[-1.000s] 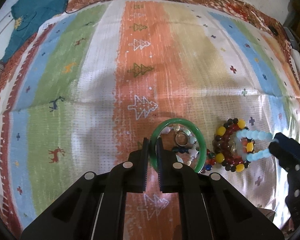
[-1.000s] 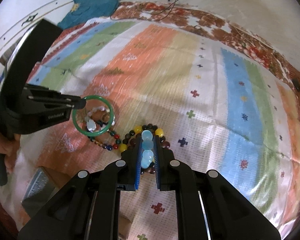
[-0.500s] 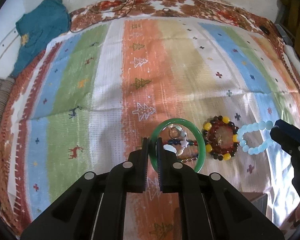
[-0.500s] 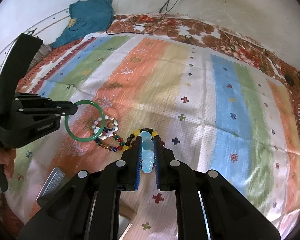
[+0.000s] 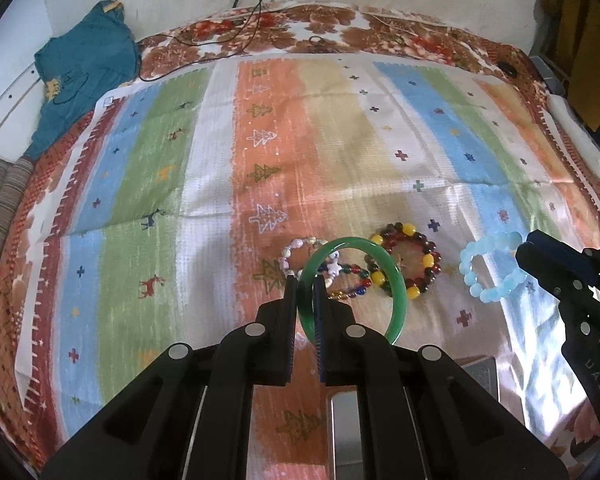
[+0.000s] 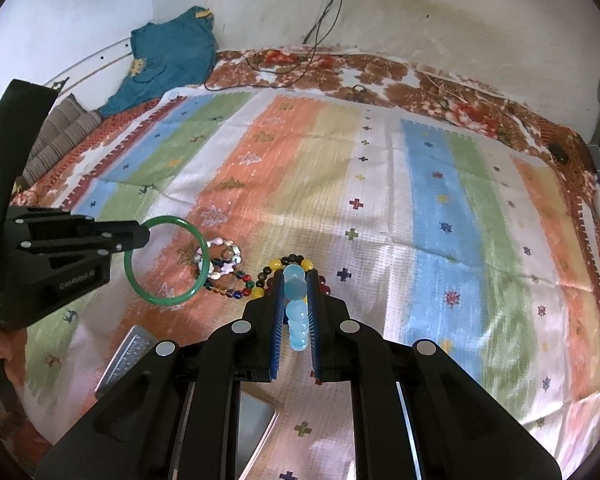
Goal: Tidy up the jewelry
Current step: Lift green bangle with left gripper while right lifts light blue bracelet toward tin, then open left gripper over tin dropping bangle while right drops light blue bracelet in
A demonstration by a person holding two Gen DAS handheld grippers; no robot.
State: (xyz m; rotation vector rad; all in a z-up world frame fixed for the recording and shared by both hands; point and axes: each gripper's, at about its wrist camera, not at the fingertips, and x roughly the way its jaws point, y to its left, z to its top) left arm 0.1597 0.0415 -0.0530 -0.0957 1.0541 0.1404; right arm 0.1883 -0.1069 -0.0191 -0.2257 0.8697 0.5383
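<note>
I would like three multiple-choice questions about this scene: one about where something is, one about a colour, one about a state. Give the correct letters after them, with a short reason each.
1. Where is the dark bracelet with yellow beads?
A. on the striped cloth
B. in the left tool
C. on the blue garment

2. What colour is the smooth ring-shaped bangle?
A. red
B. green
C. white

3. What is the state of the right tool?
A. wide open and empty
B. closed on the pale blue bead bracelet
C. closed on a phone

Answers:
1 A, it lies flat on the striped cloth with no tool touching it.
2 B, the bangle pinched by the left tool is plainly green.
3 B, the pale blue bead bracelet sits clamped between its two fingers.
</note>
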